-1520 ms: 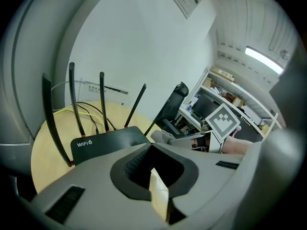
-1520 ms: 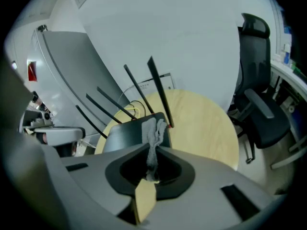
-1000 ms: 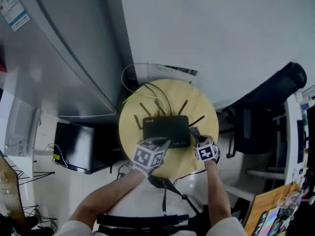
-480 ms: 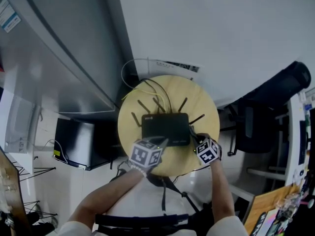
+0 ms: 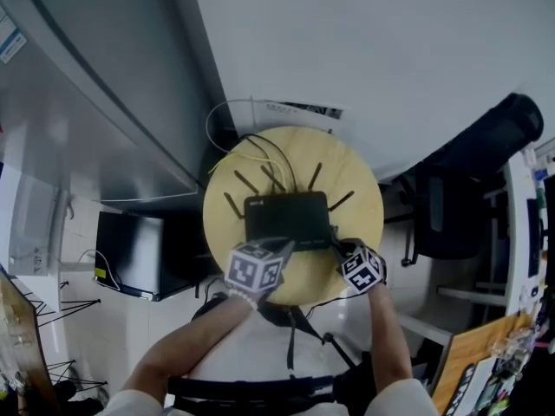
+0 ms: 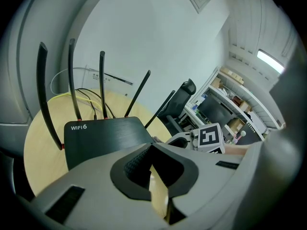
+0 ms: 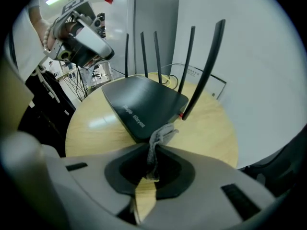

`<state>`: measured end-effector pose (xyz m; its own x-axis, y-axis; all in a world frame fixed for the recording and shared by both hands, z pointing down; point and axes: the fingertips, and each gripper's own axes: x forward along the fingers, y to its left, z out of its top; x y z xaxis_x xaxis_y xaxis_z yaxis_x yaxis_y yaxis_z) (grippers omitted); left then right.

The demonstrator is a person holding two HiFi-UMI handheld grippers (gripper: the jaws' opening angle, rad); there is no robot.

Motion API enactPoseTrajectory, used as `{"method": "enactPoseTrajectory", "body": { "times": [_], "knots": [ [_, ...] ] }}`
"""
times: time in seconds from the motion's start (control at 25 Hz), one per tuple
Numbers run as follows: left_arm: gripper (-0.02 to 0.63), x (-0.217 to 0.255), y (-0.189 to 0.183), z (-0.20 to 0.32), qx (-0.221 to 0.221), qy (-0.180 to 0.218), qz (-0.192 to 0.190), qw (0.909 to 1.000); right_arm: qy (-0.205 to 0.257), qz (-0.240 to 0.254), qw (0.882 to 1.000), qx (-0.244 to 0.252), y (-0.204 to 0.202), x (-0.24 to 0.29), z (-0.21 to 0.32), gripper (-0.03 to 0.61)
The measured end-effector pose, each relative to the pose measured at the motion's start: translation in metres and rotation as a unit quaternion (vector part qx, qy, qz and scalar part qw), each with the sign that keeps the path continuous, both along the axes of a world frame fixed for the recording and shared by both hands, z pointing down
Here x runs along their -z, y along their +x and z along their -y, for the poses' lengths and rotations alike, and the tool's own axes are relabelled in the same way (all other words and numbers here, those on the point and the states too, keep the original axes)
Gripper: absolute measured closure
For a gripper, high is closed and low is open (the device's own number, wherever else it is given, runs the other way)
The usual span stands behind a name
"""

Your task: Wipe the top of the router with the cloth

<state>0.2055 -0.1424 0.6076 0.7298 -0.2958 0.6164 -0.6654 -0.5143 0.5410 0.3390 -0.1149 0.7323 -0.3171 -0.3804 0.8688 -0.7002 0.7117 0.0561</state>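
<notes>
**Now at the router's near edge, cloth pinched and ready**

The router lies flat near the middle of the round wooden surface. Its long axis runs side to side across the person. Its antennas rise along the far edge and down the short sides, fanning towards the wall, and its plain front edge faces the person. That leaves the flat black top open from the near side, which is probably why both tools approach from there and stay clear of the antennas and the cables behind them.

The right hand-held gripper has its jaws pressed on a small grey cloth. The cloth sticks out ahead of the tips as a bunched tuft. It sits at the router's near right corner, level with the edge of the casing. Whether it already touches the casing is hard to tell from this angle, but it looks very close. Held this low and this short, the tuft can be pushed straight up onto the top and dragged along the long axis.

The left hand-held gripper has its jaws together with nothing between them. It hovers over the near edge, left of centre. It seems to be there to steady the light casing, so the router does not slide when the cloth drags across it.
</notes>
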Motion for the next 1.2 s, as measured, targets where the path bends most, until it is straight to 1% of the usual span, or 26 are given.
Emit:
{"method": "enactPoseTrajectory", "body": {
  "times": [0.2,0.44,0.72,0.92,1.2],
  "knots": [
    [0.617,0.001,-0.009,-0.007,-0.018,0.003,0.007,0.9998,0.003,0.007,1.000,-0.025,-0.005,0.000,-0.016,0.535],
    [0.617,-0.003,-0.035,-0.020,-0.026,-0.003,0.017,0.9995,0.013,-0.004,0.998,-0.063,-0.022,-0.001,-0.035,0.535],
    [0.617,-0.007,-0.078,-0.032,-0.023,0.001,0.033,0.9992,0.013,-0.006,0.997,-0.070,-0.051,-0.002,-0.046,0.535],
    [0.617,-0.009,-0.104,-0.038,-0.005,-0.011,0.027,0.9996,0.007,0.000,0.998,-0.068,-0.082,-0.005,-0.049,0.535],
    [0.617,-0.012,-0.135,-0.047,0.009,-0.022,0.026,0.9994,0.008,0.023,0.998,-0.066,-0.135,-0.002,-0.050,0.535]
  ]
}}
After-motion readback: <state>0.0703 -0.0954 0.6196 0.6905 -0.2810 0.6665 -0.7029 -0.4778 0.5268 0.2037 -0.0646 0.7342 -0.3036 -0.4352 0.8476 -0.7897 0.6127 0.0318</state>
